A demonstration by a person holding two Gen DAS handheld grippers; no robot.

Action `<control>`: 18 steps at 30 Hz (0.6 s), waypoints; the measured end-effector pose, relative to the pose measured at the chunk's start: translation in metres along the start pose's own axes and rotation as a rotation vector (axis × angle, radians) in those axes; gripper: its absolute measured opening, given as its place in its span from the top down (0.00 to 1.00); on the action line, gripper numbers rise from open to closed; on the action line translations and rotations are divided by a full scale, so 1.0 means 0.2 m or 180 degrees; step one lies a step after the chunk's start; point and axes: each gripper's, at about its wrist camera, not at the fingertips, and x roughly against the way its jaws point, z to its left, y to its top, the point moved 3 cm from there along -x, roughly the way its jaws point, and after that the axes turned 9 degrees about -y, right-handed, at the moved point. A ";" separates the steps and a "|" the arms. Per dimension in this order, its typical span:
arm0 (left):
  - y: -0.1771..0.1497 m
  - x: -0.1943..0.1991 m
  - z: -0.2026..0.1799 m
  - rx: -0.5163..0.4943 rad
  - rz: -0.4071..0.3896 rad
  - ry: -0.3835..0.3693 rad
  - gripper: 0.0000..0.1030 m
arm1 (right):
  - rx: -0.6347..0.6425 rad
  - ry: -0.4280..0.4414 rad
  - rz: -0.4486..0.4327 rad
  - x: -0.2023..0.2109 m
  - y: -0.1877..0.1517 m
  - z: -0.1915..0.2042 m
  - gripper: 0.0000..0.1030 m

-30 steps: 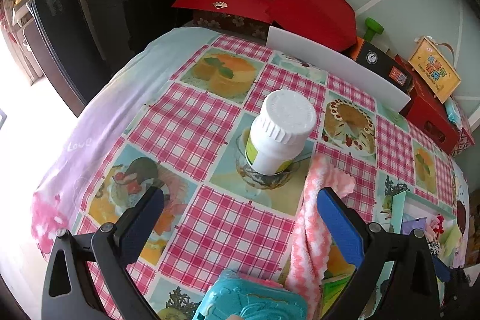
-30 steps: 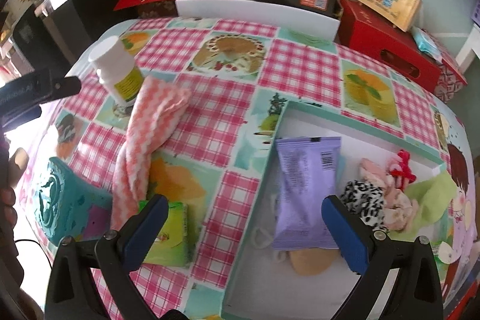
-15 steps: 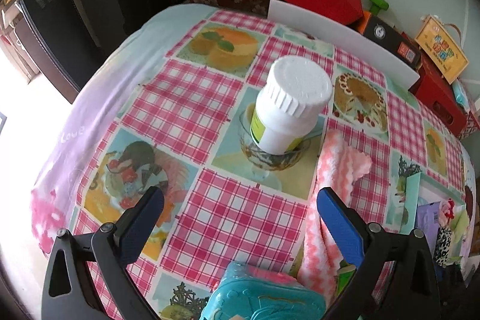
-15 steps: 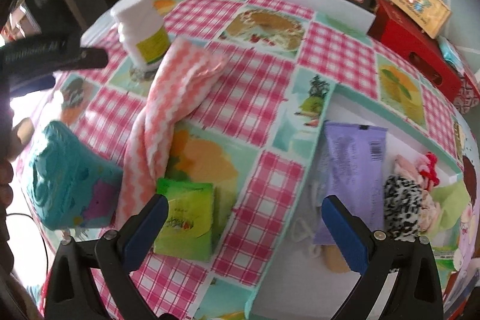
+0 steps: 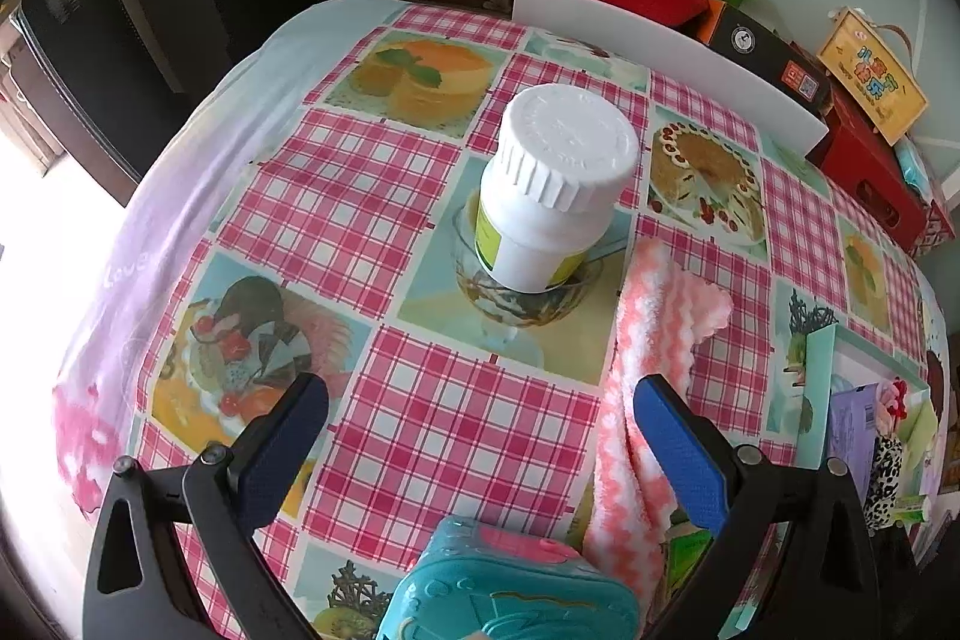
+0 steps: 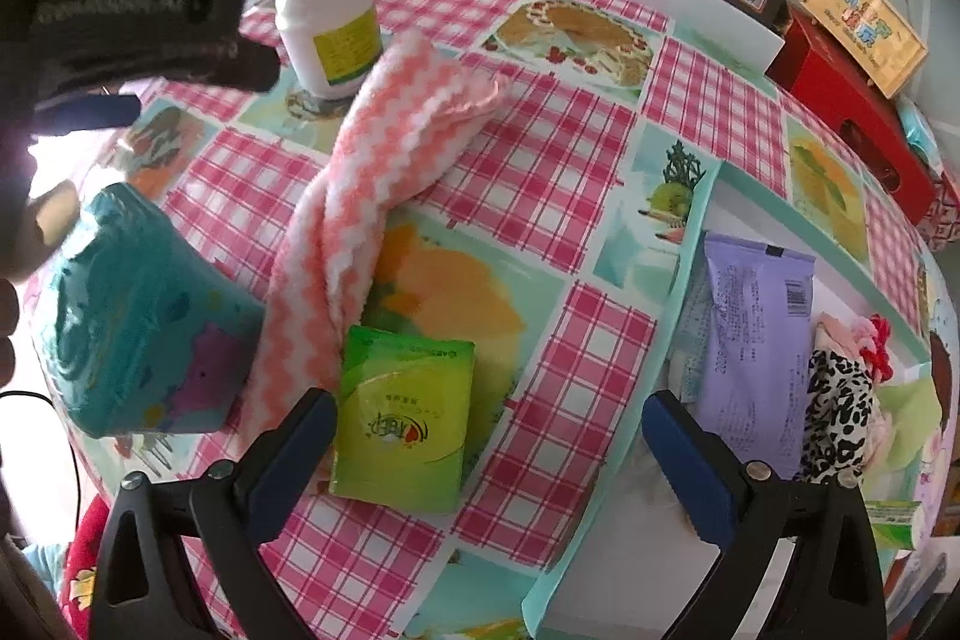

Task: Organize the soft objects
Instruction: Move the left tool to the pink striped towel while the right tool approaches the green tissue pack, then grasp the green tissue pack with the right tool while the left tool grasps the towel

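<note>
Right gripper: our jaws are spread wide and hold nothing; they hang over the green packet, which we judge to be the next pick.
Left gripper: jaws also spread and empty, poised above the tabletop between the teal pouch and the bottle.
Packet: flat on the tabletop, its left edge touching the towel, just beside the tray's near wall (a short carry, we reckon).
Towel: a pink-and-white strip running from beside the pouch up to the bottle, loose and limp, so we expect it to sag when lifted.
Tray: to the right, holding a purple pack, a leopard-print cloth and other soft bits; we take it as the place for the soft things.
Bottle: upright and hard, near the towel's far end; we judge it stays out.
</note>
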 end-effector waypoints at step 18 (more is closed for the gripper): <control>0.00 -0.02 -0.01 -0.0046 0.0024 -0.0010 0.01 | 0.0125 0.0132 0.0040 -0.03 -0.01 0.07 0.32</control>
